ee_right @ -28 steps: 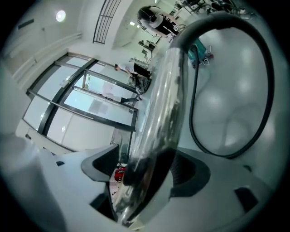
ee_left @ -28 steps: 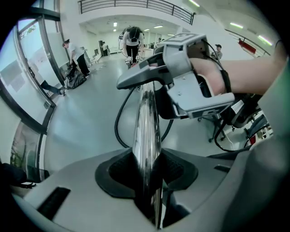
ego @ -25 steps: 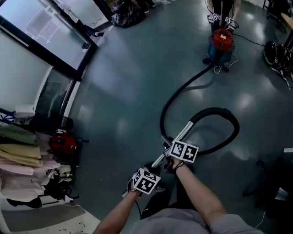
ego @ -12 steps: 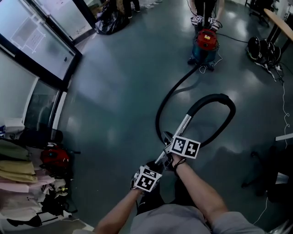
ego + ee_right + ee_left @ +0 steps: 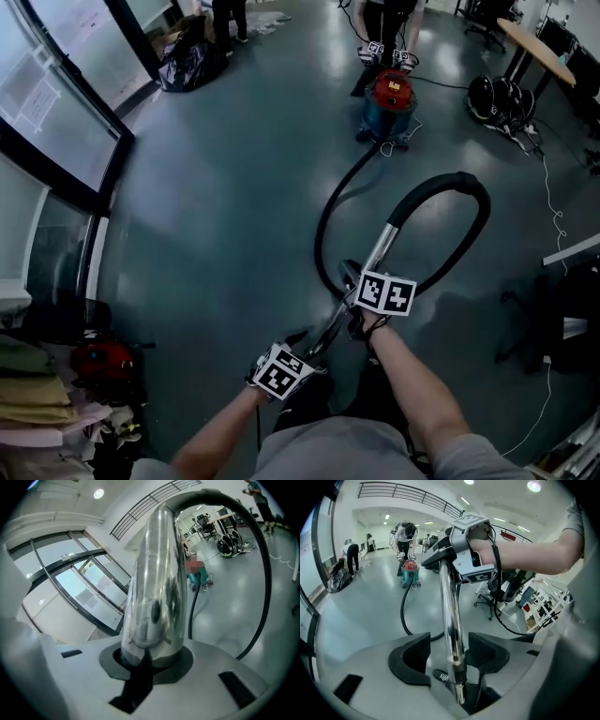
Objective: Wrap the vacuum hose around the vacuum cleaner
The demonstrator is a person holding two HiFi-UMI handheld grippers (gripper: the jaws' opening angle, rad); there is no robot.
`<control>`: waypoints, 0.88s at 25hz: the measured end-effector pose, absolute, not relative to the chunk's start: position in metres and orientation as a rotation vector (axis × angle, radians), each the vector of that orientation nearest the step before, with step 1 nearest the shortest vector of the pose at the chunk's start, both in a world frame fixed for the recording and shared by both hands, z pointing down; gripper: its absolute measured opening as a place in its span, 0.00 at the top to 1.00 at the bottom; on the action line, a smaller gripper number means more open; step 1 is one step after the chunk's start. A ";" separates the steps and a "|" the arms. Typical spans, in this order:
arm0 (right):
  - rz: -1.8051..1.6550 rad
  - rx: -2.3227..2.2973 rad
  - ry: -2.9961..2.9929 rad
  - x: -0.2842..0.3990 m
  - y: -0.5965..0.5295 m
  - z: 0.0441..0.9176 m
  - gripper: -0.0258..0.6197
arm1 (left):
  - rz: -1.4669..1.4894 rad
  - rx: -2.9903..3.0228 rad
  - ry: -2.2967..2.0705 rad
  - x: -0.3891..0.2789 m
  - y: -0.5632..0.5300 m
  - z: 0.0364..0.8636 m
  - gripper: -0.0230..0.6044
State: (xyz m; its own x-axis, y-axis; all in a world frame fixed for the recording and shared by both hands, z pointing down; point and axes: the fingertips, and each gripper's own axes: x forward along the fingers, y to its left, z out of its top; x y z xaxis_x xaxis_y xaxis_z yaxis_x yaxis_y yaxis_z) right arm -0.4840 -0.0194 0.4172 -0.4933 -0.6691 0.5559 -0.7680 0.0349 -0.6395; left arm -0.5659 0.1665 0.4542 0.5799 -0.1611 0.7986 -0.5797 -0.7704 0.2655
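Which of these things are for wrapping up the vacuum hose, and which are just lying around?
For the job:
vacuum cleaner
black hose
shiny metal tube

Just lying around:
black bag
folded clothes
desk

I see hose [image 5: 459, 178] black, wand [image 5: 380, 251] mirror chrome. Vacuum cleaner [image 5: 387, 103]: red top, teal drum. Marker cubes [image 5: 385, 292]: black-and-white squares. Pads [image 5: 410, 660] black on pale grey. Floor [image 5: 234, 187] dark blue-grey, glossy.
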 end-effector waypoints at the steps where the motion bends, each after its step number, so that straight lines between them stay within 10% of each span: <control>1: 1.442 1.524 -2.182 -0.488 -0.020 0.417 0.87 | 1.094 2.316 -0.592 -0.575 0.163 0.453 0.57; 22: 0.940 1.038 -2.160 -0.454 0.036 0.433 0.87 | 1.446 3.009 -0.408 -0.470 0.030 0.310 0.57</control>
